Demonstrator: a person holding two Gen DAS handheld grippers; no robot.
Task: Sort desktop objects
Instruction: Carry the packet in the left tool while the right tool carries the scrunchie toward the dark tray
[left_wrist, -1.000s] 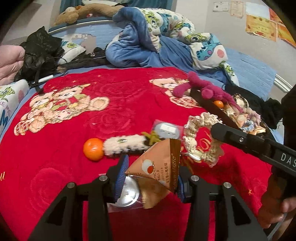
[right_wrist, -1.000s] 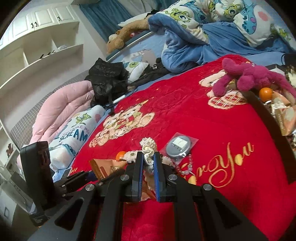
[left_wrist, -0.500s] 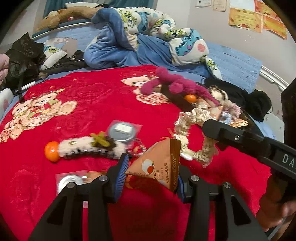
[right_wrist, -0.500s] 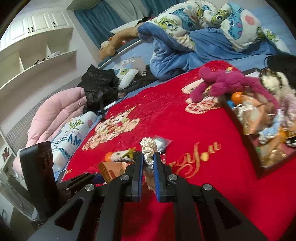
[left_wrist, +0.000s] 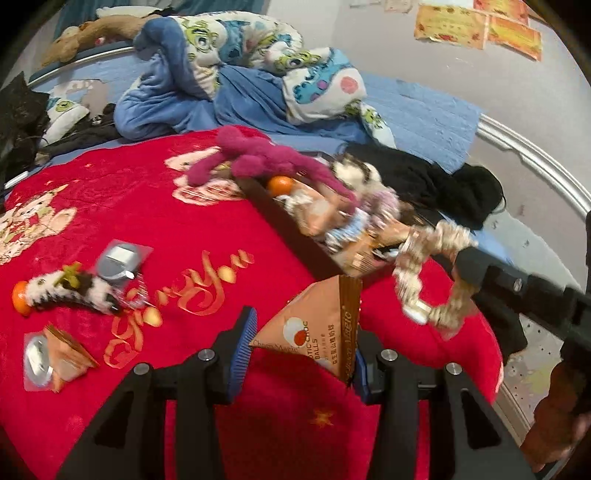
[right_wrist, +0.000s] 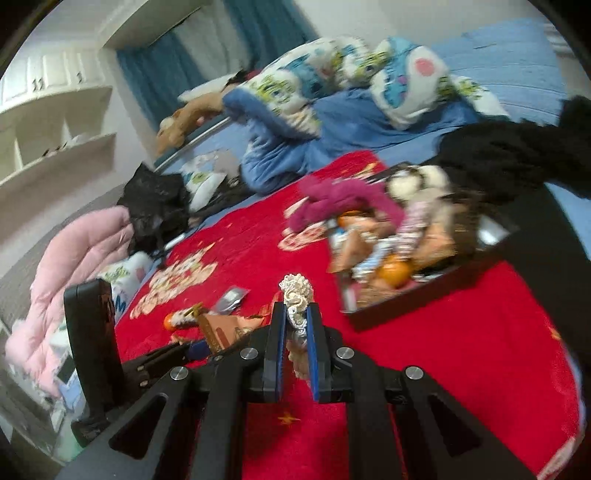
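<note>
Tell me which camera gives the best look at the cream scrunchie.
The left wrist view: the cream scrunchie shows there as a whole loop hanging from the right tongs, though motion-blurred. The right wrist view shows only a bunched section of it pinched between the closed tongs, the rest hidden behind the fingers.

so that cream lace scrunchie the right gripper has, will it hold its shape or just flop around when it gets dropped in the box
Probably floppy: the scrunchie hangs as a loose, sagging loop from the right gripper, which pinches it nearly flat. It looks light, since one thin bite carries all of it. It should likely slump onto the pile in the box rather than roll.
</note>
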